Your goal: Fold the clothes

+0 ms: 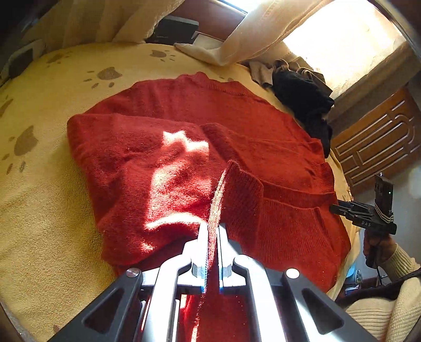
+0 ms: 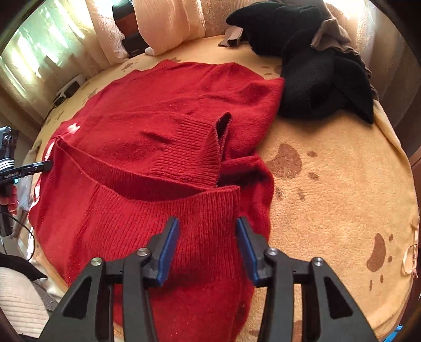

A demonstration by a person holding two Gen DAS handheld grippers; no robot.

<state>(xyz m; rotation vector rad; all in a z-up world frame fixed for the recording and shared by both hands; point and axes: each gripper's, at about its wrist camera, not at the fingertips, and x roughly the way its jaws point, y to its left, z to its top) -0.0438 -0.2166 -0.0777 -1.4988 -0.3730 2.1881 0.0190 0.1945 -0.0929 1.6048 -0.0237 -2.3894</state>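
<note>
A red sweater (image 1: 184, 126) lies spread on a bed covered by a yellow blanket (image 1: 39, 210) with brown paw prints. The left gripper (image 1: 211, 234) is clenched on the sweater's ribbed hem: a thin edge of red knit stands up between its two fingers (image 1: 202, 236), which are pressed close together on it. Beyond those fingers the body of the sweater lies partly folded, with a patch of sunlight on it. The right gripper (image 2: 208, 236) hangs over the near ribbed edge of the sweater with its blue-padded fingers (image 2: 168, 250) apart on either side of the cloth; the pads do not visibly press the knit, so it is released. Just past these fingers a ribbed cuff (image 2: 200, 152) rests on the sweater's body. Farther off, to the right, a pile of black clothes (image 2: 315, 79) sits on the blanket, touching the sweater's far corner. Pale curtains (image 2: 168, 23) hang behind the bed.
</note>
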